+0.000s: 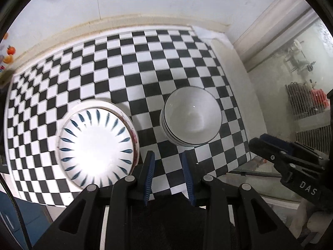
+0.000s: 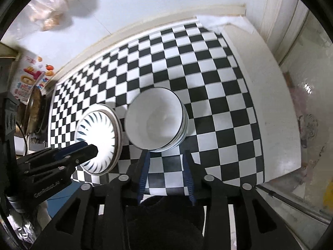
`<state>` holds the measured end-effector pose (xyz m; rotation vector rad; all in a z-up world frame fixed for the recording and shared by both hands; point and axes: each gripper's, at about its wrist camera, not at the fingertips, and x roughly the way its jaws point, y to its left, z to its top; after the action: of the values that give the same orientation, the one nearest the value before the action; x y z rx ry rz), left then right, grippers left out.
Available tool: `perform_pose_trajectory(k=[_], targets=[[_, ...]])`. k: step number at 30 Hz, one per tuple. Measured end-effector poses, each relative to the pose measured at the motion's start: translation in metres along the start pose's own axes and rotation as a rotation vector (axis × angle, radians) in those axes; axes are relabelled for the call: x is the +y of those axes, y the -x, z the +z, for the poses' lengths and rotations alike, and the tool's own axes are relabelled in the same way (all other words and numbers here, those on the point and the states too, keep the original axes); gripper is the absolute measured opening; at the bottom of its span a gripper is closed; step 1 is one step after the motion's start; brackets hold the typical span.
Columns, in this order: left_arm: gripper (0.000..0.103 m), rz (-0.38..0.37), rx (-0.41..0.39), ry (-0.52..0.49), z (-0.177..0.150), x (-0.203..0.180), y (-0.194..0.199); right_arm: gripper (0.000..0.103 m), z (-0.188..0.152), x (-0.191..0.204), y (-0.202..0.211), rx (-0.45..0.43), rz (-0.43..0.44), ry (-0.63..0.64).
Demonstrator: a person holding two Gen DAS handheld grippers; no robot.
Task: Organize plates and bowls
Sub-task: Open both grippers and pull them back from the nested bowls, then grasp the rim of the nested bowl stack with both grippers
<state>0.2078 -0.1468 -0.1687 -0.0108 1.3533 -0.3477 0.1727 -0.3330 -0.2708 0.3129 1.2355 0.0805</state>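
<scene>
tablecloth (image 1: 116, 66): black-and-white checks
plate (image 1: 95, 145): white, blue radiating dashes
bowls (image 1: 191, 118): white, dark rim lines
gripper pads (image 1: 149, 177): blue

A: Both views are bright, lit from above. The plate (image 1: 95, 145) is blown out: its middle is pure white glare in the left view and again in the right (image 2: 97, 139).

B: The bowl (image 1: 192, 117) carries only a small highlight and soft shading inside. In the right view the bowl (image 2: 155, 118) looks smeared at the rim, motion blur I think.

A: Yes, and the bag (image 2: 47, 14) at the top left is blurred too. Short soft shadows lie beside both dishes on the tabletop (image 1: 124, 62).

B: Fisheye bends the checks hard toward the tabletop's edges, and a black ring cuts every corner. The tongs (image 1: 168, 177) stay dark, little detail.
</scene>
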Motion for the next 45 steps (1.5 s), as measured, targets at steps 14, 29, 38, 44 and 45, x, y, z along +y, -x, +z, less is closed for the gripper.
perform_pose_trajectory(k=[14,29,38,44,45], targets=[[0.041,0.067,-0.167,-0.066,-0.025,-0.015,0.065,0.084,-0.037,0.032,0.068,-0.133,-0.052,0.054],[0.078,0.061,-0.222,-0.063,-0.021,-0.019,0.079,0.090,-0.037,0.037,0.097,-0.207,-0.083,0.056],[0.078,0.023,-0.132,0.013,0.016,-0.001,0.025,0.091,-0.012,0.005,0.057,-0.178,0.012,-0.042],[0.078,-0.061,0.035,0.153,0.053,0.029,-0.046,0.091,0.009,-0.031,-0.012,-0.085,0.103,-0.133],[0.078,-0.070,0.058,0.170,0.057,0.033,-0.057,0.091,0.012,-0.036,-0.025,-0.060,0.115,-0.145]])
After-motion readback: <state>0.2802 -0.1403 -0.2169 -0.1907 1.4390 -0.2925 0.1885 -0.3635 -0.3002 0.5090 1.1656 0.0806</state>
